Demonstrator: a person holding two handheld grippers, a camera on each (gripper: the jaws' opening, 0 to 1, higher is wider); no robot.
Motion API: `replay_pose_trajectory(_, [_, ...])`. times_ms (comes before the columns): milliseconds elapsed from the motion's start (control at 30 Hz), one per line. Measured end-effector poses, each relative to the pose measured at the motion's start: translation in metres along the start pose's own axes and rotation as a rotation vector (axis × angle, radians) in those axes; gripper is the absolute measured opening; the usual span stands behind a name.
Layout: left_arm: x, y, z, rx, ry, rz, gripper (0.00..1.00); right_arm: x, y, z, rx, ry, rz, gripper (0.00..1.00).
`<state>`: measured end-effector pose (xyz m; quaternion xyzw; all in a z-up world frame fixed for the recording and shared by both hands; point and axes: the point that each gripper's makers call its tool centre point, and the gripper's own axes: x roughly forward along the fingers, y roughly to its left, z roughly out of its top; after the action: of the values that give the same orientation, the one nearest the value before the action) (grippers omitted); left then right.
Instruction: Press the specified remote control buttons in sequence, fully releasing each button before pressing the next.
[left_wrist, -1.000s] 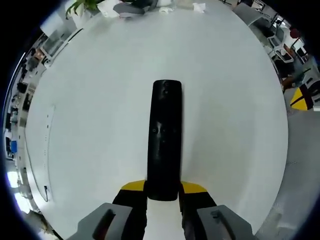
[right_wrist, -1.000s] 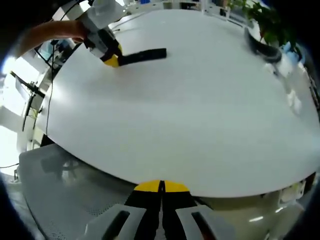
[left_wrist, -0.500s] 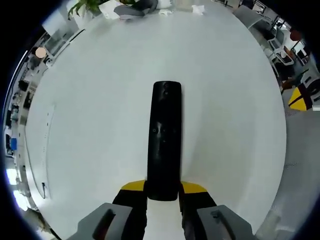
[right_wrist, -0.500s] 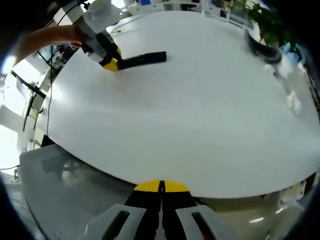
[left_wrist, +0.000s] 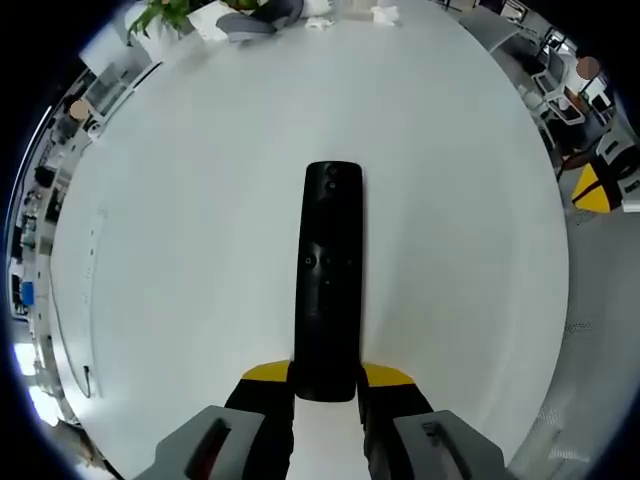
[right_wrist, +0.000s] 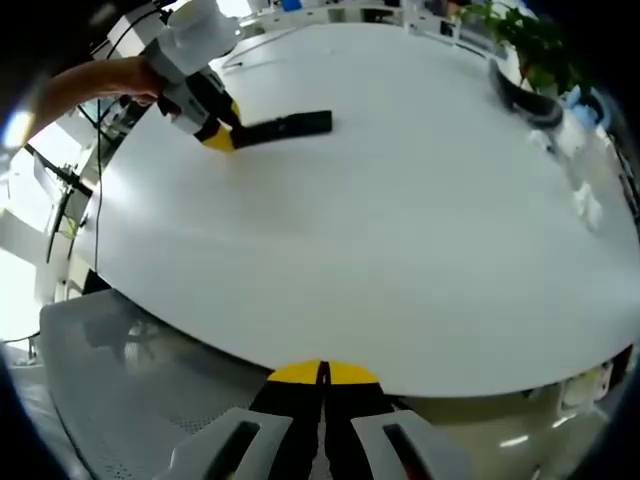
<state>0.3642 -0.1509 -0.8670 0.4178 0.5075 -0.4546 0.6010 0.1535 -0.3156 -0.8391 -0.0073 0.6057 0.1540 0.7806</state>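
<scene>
Between the jaws of your left gripper (left_wrist: 325, 385) the black remote control (left_wrist: 329, 280) sits clamped at its near end, its length running straight away from the camera over the white table (left_wrist: 180, 250), button face up. Against the frames half a second and one second back, the remote holds the same place between the jaws, so the grip has not slipped; only the background has drifted a little, which reads as a small turn of your hand. In the right gripper view, the left gripper (right_wrist: 218, 135) and remote control (right_wrist: 283, 126) have shifted slightly and the remote now lies a touch flatter across the far-left part of the table (right_wrist: 400, 230). Your right gripper (right_wrist: 322, 385) hangs off the near table edge, well apart from the remote, its yellow tips closed together with nothing between them, unchanged from before. Judgement: no button is pressed yet; the remote is steadied for pressing, and the right gripper must cross the table first. A plant (right_wrist: 535, 45) stands at the far side.
</scene>
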Motion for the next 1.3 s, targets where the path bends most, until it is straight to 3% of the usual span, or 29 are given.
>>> replay_pose_trajectory(1300, [-0.003, -0.037, -0.006, -0.035, -0.042, 0.009, 0.24, 0.000, 0.003, 0.000, -0.023, 0.000, 0.003, 0.00])
